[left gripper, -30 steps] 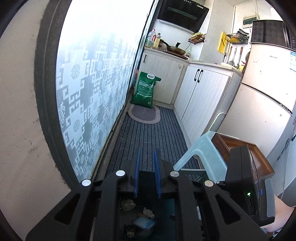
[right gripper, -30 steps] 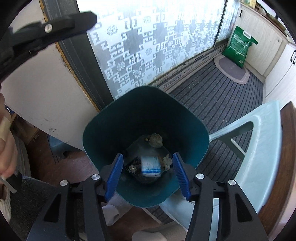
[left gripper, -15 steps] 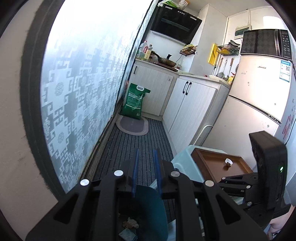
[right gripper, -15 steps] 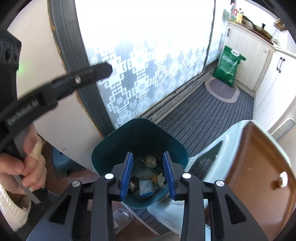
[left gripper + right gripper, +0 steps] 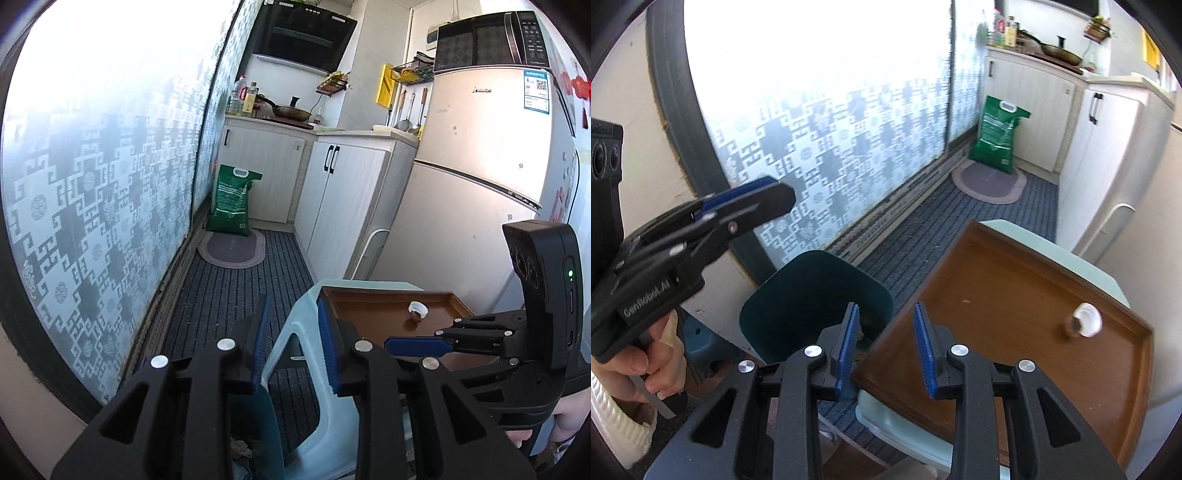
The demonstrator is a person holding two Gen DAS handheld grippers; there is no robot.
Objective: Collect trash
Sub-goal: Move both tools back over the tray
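Hovering over the near left corner of the brown tray [image 5: 1015,306], right tongs [image 5: 886,345] spread, nothing between the blue pads [image 5: 846,350]. Held beside them above the floor, left tongs [image 5: 291,345] also spread and empty, pads [image 5: 260,343] apart. Resting near the far right corner of the tray: a white bottle cap [image 5: 1086,325] on its side, well apart from both tongs; seen too from the left wrist [image 5: 417,309]. Sitting on a pale green plastic stool [image 5: 314,373], the tray. Standing on the floor just beside the stool's left edge, a dark teal bin [image 5: 812,295] with crumpled scraps [image 5: 240,448] at the bottom. Leaning against the far cabinet, a green sack [image 5: 995,136] behind an oval mat [image 5: 990,181].
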